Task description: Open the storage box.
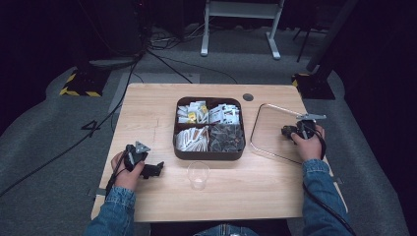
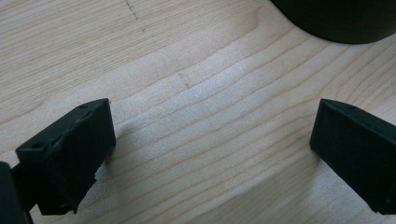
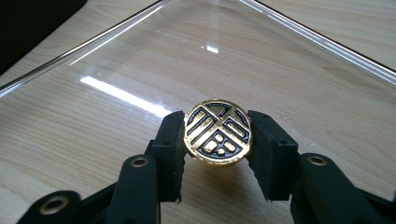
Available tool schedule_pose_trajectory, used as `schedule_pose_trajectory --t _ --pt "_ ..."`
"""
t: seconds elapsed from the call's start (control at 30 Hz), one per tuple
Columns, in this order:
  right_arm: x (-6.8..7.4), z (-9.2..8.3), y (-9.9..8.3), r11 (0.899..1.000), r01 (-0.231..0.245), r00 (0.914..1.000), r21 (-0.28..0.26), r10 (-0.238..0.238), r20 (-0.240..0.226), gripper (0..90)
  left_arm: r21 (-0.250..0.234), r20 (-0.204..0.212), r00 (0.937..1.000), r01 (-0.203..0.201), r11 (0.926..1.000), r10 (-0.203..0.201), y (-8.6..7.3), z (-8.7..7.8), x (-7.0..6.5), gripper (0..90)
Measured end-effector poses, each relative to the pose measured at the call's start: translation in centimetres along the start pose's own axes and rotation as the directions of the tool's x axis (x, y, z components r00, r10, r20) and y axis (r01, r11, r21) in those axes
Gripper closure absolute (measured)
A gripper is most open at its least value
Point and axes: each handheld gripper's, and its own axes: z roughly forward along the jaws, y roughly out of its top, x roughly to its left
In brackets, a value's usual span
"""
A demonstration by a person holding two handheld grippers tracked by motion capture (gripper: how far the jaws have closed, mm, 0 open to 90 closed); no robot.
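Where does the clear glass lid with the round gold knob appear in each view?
High view: the glass lid lies flat on the table, right of the dark divided box; the right gripper is at its knob.
Left gripper view: bare tabletop between open jaws; the lid is not in it.
Right gripper view: the gold knob sits centre, clamped between the jaws, with glass around it.
Shared landmark: the wooden table.

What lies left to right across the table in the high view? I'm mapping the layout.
Left tongs → cup → box → glass lid → right tongs, shut on the lid's gold knob.
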Motion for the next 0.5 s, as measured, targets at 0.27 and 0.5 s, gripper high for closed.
schedule_pose_trajectory --t 0.27,0.5 --pt "-0.26 0.20 -0.37 1.000 -0.013 0.9999 0.006 0.013 0.004 58.6 -0.001 0.001 1.0000 -0.002 1.0000 0.002 0.02 0.02 0.01 0.4" --pt "-0.45 0.23 -0.78 1.000 -0.019 0.9997 0.002 0.019 0.013 58.4 -0.001 0.006 0.9999 -0.009 1.0000 0.009 0.11 0.11 0.04 0.3"
